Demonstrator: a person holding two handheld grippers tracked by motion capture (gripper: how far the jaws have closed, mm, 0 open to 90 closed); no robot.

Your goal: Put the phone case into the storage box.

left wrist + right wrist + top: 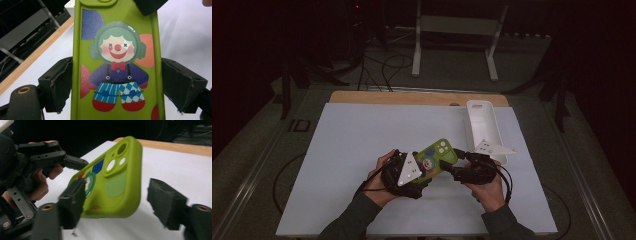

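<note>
Two grippers met at the green phone case (438,158), lifted just above the white mat (362,150) at lower centre of the high view. The left gripper (414,172) clamped its lower end; its long axis ran up-right toward the right gripper (460,162), whose spread jaws flanked the camera end without closing.

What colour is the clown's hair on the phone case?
Green, on the lime-green phone case; clearest in the left gripper view.

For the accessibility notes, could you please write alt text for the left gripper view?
A green phone case printed with a cartoon clown stands lengthwise between the left gripper's two black jaws, which press its long edges. Behind it lie the white table cover and a wooden table edge.
</note>
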